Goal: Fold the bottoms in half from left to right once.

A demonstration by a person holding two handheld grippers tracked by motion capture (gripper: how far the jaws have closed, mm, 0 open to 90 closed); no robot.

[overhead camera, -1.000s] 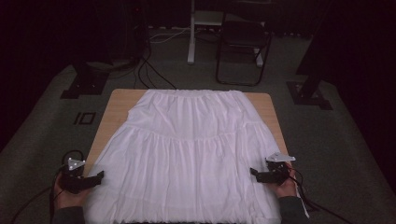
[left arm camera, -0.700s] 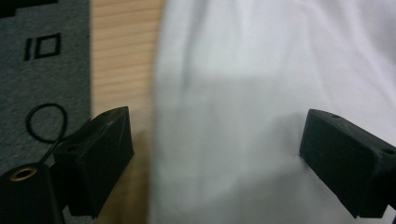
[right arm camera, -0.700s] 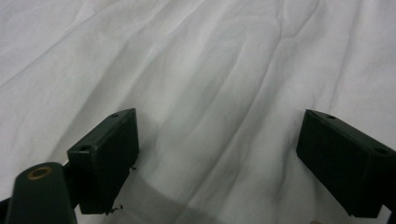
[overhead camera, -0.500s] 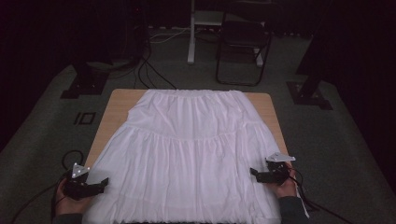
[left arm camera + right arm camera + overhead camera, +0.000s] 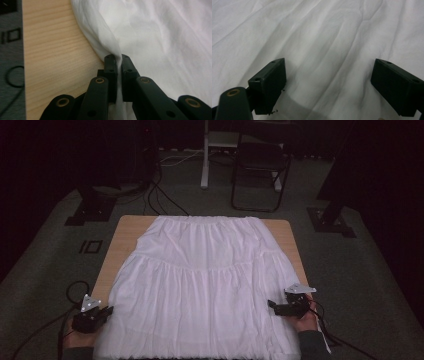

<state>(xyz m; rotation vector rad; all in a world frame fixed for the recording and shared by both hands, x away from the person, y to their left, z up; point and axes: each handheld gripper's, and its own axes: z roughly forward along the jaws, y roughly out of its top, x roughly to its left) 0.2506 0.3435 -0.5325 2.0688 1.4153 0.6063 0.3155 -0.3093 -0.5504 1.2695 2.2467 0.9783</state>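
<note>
- Left hand-held gripper (image 5: 106, 311): sits at the near left corner of the desk, at the skirt's left edge. Its jaws have just closed, and in the left gripper view (image 5: 119, 65) a fold of white cloth is pinched between them (fabric runs down through the slot between the two black jaws).
- White skirt (image 5: 200, 290): largest item, spread flat over nearly the whole desk, waistband at the far end, wide hem toward the person. A gathered seam crosses it about a third of the way down. Left edge is drawn up into a ridge leading to the left jaws (image 5: 100, 37).
- Desk (image 5: 120, 245): pale wood, bare along the left strip and at the far right corner; grain shows beside the pinched fold (image 5: 50, 50).
- Right hand-held gripper (image 5: 271, 305): at the skirt's right edge, near corner, held in the person's right hand (image 5: 304, 319). Jaws stand wide apart (image 5: 328, 82), with cloth spread below and between them; pads not pressing on it.
- Grey three-cornered plates top both tools; cables trail off toward the floor.
</note>
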